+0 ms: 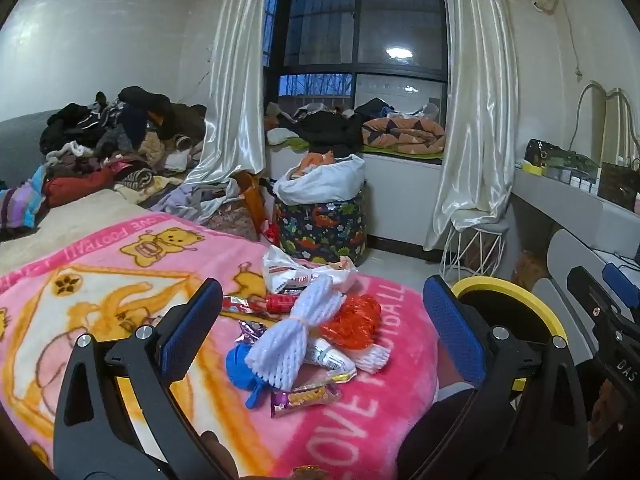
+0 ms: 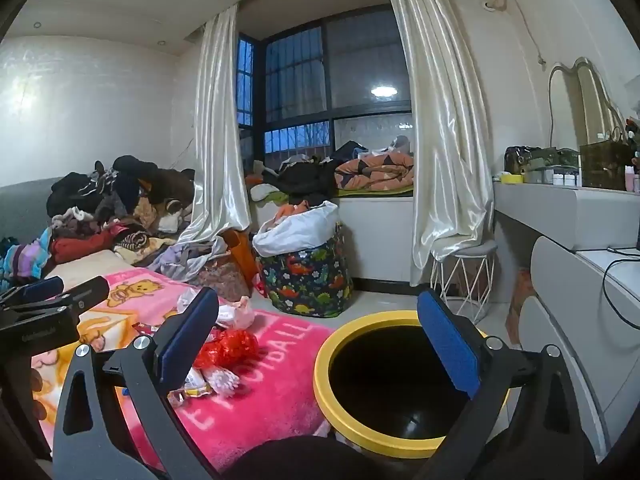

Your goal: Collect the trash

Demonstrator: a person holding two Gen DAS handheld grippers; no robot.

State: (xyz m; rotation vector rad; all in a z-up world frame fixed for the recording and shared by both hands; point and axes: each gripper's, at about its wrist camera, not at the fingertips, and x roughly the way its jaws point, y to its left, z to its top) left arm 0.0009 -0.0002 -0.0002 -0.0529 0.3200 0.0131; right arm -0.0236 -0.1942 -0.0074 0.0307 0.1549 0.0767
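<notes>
A heap of trash lies on the pink blanket (image 1: 100,280): a white foam fruit net (image 1: 296,328), an orange-red crinkled wrapper (image 1: 352,322), a white plastic bag (image 1: 296,272), a red candy wrapper (image 1: 256,304), a blue plastic piece (image 1: 240,368) and a purple snack wrapper (image 1: 304,394). My left gripper (image 1: 324,328) is open and empty, its fingers either side of the heap. My right gripper (image 2: 320,344) is open and empty above the yellow-rimmed black bin (image 2: 400,380), beside the bed. The red wrapper (image 2: 228,346) shows left of it.
Piled clothes (image 1: 112,136) cover the far bed. A dinosaur-print basket with a white bag (image 1: 324,216) stands on the floor by the window seat. A wire stool (image 1: 476,252) and a white vanity desk (image 1: 568,208) lie to the right.
</notes>
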